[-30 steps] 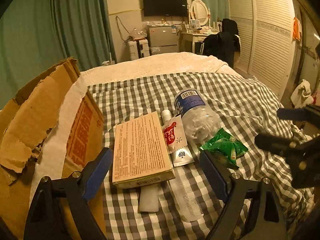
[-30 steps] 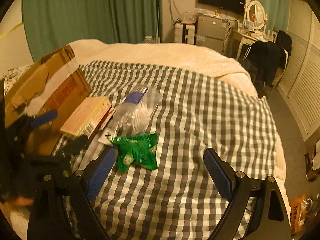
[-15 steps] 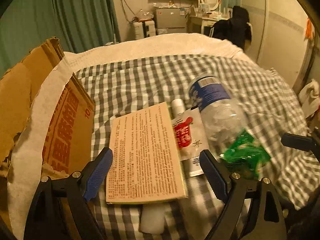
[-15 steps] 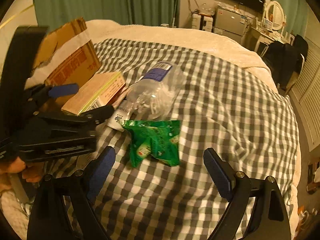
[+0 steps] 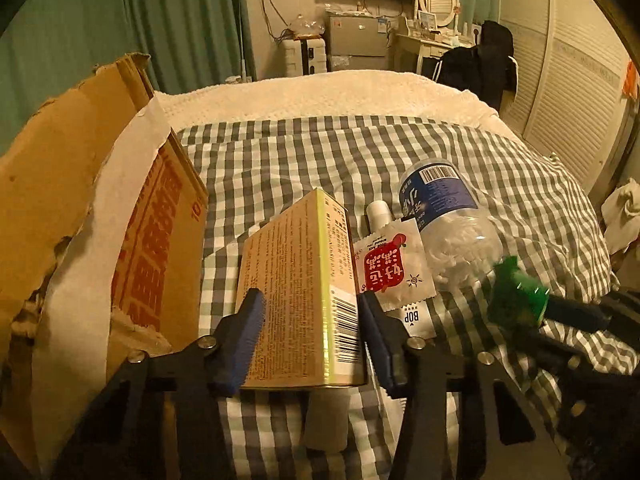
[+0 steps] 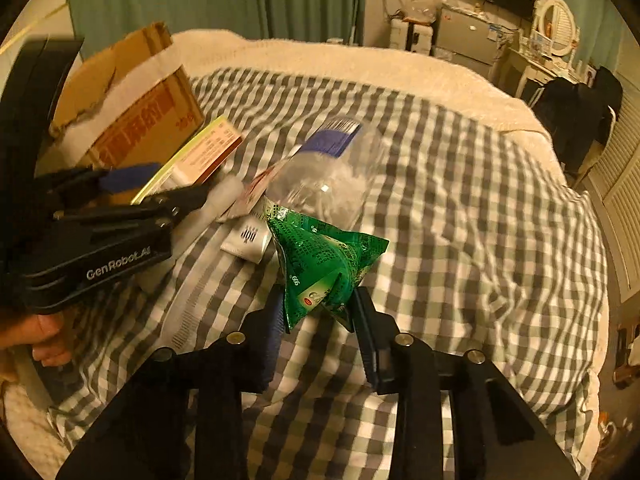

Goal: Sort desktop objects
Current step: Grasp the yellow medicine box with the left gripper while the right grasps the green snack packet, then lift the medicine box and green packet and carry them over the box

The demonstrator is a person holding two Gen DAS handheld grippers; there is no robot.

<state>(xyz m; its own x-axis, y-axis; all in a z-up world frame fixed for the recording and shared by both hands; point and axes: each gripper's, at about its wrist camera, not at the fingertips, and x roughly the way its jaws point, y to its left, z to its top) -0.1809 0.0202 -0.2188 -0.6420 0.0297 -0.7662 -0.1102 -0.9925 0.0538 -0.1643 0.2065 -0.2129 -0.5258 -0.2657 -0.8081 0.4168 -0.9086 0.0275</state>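
The left gripper [image 5: 310,334] has just closed on the flat tan cardboard box [image 5: 298,300], tilted on edge, long axis pointing away over the checked bedspread [image 5: 320,152]. The right gripper [image 6: 316,332] has just closed, pinching the crumpled green foil packet [image 6: 324,264].

Both grippers [image 5: 310,336] [image 6: 316,320] clamped, angled down

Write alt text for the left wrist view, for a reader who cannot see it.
The left gripper has just closed its blue pads on a tan printed box, tilted up off a grey checked bedspread. A torn cardboard carton stands left; a sachet and clear bottle lie right.
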